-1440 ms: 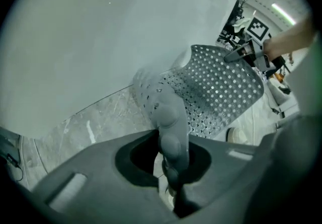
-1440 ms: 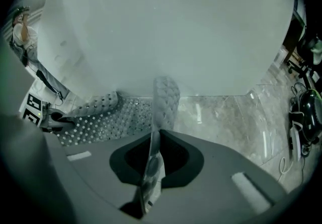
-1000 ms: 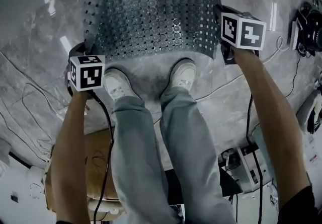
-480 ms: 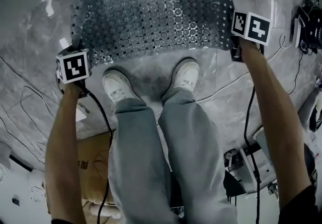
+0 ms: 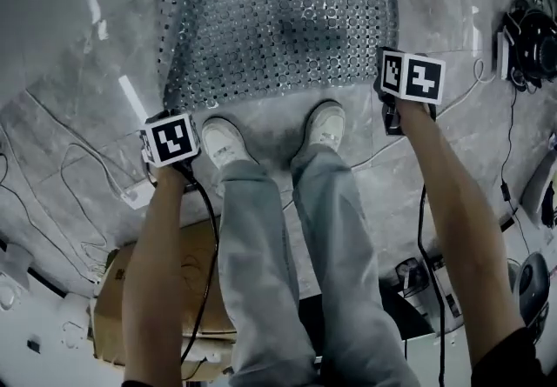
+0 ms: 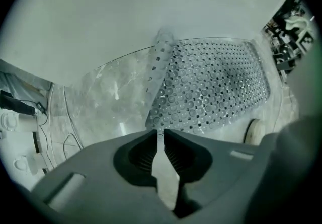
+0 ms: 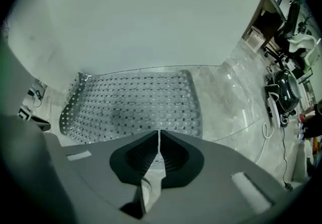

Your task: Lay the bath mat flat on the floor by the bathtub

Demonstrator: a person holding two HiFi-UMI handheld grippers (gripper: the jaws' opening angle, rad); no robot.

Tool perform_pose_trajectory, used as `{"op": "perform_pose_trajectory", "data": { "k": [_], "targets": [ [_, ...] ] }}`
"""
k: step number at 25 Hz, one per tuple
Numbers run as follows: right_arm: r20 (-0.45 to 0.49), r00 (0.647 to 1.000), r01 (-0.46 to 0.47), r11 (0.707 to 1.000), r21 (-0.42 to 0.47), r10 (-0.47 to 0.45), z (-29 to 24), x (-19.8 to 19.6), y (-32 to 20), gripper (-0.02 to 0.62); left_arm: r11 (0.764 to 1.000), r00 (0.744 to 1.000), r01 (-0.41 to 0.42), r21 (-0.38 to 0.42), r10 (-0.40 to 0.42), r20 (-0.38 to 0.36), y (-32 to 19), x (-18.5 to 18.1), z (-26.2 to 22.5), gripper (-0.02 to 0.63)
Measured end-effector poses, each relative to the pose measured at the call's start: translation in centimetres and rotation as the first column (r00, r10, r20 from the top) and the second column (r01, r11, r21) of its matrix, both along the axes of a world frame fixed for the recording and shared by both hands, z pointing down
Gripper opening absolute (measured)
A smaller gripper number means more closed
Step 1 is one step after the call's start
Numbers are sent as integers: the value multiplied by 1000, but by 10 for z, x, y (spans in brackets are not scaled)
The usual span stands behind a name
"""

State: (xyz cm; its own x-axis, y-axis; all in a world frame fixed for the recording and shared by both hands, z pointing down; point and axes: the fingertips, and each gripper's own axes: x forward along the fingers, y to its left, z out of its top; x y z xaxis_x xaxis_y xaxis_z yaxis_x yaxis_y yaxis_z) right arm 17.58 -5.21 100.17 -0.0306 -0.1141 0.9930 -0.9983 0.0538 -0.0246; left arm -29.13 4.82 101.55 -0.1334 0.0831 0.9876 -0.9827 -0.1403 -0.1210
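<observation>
The grey perforated bath mat (image 5: pixel 278 29) lies spread on the marble floor against the white bathtub wall (image 6: pixel 151 11). Its left edge stands up in a narrow fold (image 6: pixel 160 62). My left gripper (image 5: pixel 171 120) is at the mat's near left corner, jaws closed to a thin slit on that corner (image 6: pixel 160 131). At the near right corner is my right gripper (image 5: pixel 387 94), jaws pressed together over the mat's near edge (image 7: pixel 158 132). In the right gripper view the mat (image 7: pixel 131 102) looks flat, and its near edge is hidden behind the gripper body.
The person's white shoes (image 5: pixel 224 137) (image 5: pixel 326 124) stand just short of the mat's near edge. Thin cables (image 5: pixel 70 168) cross the floor at left, above a cardboard box (image 5: pixel 113 290). Black gear with white cable (image 5: pixel 531 37) sits at right.
The mat has come down from being held up to lying on the floor. Both grippers have dropped and drawn closer together, the left rightward, the right leftward.
</observation>
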Motion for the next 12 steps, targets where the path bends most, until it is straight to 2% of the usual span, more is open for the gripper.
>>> {"op": "perform_pose_trajectory", "data": {
  "k": [1, 4, 6, 9, 12],
  "targets": [
    [22, 999, 31, 999, -9, -31, -5, -13, 2, 8, 1000, 1000, 6, 2, -6, -18, -1, 9, -6, 40],
    [92, 984, 156, 988, -10, -155, -23, -56, 5, 7, 999, 998, 49, -3, -49, -44, -2, 31, -29, 14],
    [139, 970, 198, 980, 3, -197, -38, -82, 7, 6, 997, 995, 71, -8, -71, -72, -3, 48, -44, 5],
    [181, 946, 263, 964, 48, -267, -66, -119, 6, 6, 998, 993, 61, -29, -64, -95, -4, 67, -65, 5],
    [234, 922, 302, 951, 70, -310, -95, -152, 10, 6, 999, 980, 50, -12, -51, -190, -11, 100, -84, 5]
  ]
}}
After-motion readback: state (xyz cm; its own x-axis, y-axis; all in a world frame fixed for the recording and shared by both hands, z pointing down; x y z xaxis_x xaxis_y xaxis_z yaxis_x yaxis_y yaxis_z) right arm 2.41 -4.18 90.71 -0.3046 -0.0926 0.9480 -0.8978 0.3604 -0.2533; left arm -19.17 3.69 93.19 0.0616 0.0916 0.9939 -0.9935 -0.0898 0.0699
